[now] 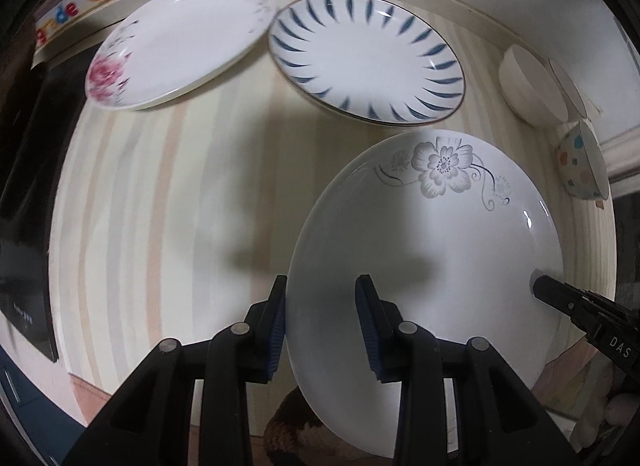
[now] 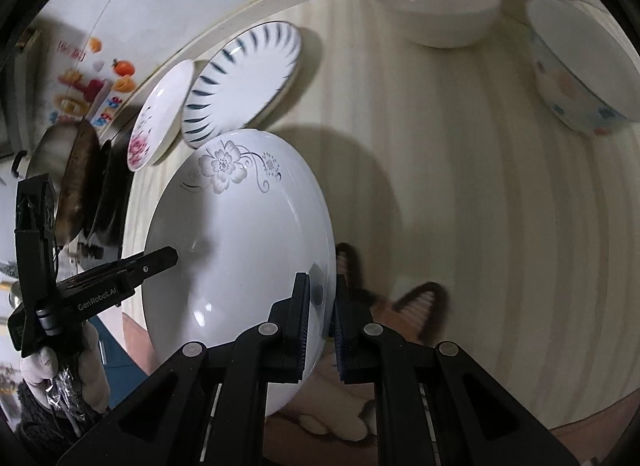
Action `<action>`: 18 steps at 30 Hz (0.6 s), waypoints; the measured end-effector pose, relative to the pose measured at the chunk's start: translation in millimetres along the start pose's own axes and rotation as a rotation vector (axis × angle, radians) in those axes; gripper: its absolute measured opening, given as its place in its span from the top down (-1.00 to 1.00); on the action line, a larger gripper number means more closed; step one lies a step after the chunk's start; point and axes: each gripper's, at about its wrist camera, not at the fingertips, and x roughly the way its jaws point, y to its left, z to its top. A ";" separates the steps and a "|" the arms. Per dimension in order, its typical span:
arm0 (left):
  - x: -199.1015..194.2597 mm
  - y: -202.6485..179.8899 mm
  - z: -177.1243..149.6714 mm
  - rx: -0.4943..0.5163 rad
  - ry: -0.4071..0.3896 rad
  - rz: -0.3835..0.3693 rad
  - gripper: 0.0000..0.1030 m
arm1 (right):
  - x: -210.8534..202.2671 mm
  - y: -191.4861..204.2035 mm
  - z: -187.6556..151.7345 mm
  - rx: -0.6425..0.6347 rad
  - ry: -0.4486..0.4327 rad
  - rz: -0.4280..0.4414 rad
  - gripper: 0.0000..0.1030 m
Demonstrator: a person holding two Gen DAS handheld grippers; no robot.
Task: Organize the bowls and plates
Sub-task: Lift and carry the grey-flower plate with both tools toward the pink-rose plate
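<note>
Counter: pale striped worktop (image 1: 168,201) is running out ahead of both grippers to a white wall; bare stripes are lying open directly in front of the left gripper and to the right of the right one.
Grey-flower plate: this white plate (image 1: 424,266) is hanging between the two tools, above the counter and partly out past its near edge, tilted with its printed flower on the far rim.
Left gripper: the left gripper (image 1: 322,330) is straddling the plate's near-left rim, one blue pad outside the rim and one over the bowl of the plate; jaws are partly spread, and I cannot tell whether the pads are truly pressing.
Right gripper: the right gripper (image 2: 322,326) is pinching the opposite rim, its pads nearly together with only the thin edge between them.
Why two grips: judged from the width and gloss of the plate, a hold on both sides is likely keeping it from swinging or slipping.
Blue-stroke plate: the blue-stroke plate (image 1: 366,59) is lying flat straight ahead of the left gripper, just beyond the held plate's far rim.
Rose plate: the rose plate (image 1: 176,45) is resting ahead and to the left, its rim just beside the blue-stroke plate.
Bowls: a white bowl (image 2: 436,5) and a dotted bowl (image 2: 576,65) are sitting ahead-right of the right gripper, well apart from the plates.
Clearance: the far rim is the edge to watch, since it is nearest the blue-stroke plate; a dark pan (image 2: 76,185) is crowding the left side.
</note>
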 end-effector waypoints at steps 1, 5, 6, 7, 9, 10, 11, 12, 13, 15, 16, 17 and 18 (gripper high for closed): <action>1.9 -1.7 0.4 0.006 0.004 0.002 0.41 | 1.0 -1.1 -0.8 0.004 -0.003 -0.003 0.76; 9.2 -5.5 0.3 0.025 0.018 0.017 0.41 | 4.5 -8.9 -4.0 0.021 -0.003 -0.012 0.76; 9.2 -5.3 -1.8 0.030 0.021 0.022 0.41 | 5.2 -11.5 -5.7 0.027 -0.002 -0.012 0.76; 10.2 -5.4 -2.7 0.033 0.025 0.026 0.41 | 6.4 -9.9 -6.7 0.029 0.000 -0.014 0.76; 19.8 -12.3 5.2 0.037 0.035 0.037 0.41 | 9.2 -11.3 -8.4 0.036 0.006 -0.016 0.76; 20.4 -12.5 4.5 0.039 0.038 0.040 0.41 | 10.3 -12.7 -9.6 0.041 0.011 -0.014 0.76; 21.0 -12.6 3.5 0.042 0.042 0.045 0.41 | 11.7 -14.1 -10.6 0.046 0.018 -0.013 0.76; 25.6 -16.5 3.8 0.044 0.043 0.048 0.41 | 13.2 -15.4 -11.5 0.051 0.024 -0.011 0.76; 26.8 -17.0 2.7 0.046 0.047 0.052 0.41 | 14.6 -15.9 -12.1 0.054 0.028 -0.011 0.76; 27.5 -20.1 4.1 0.054 0.041 0.061 0.41 | 17.7 -15.6 -12.2 0.057 0.038 -0.014 0.76; 26.9 -20.6 3.1 0.060 0.040 0.065 0.41 | 19.6 -15.3 -11.5 0.055 0.043 -0.017 0.76; 26.1 -20.7 3.7 0.061 0.043 0.066 0.41 | 21.1 -15.9 -11.6 0.055 0.050 -0.017 0.76; 25.1 -20.7 4.1 0.060 0.045 0.068 0.41 | 22.5 -16.0 -10.7 0.058 0.055 -0.015 0.75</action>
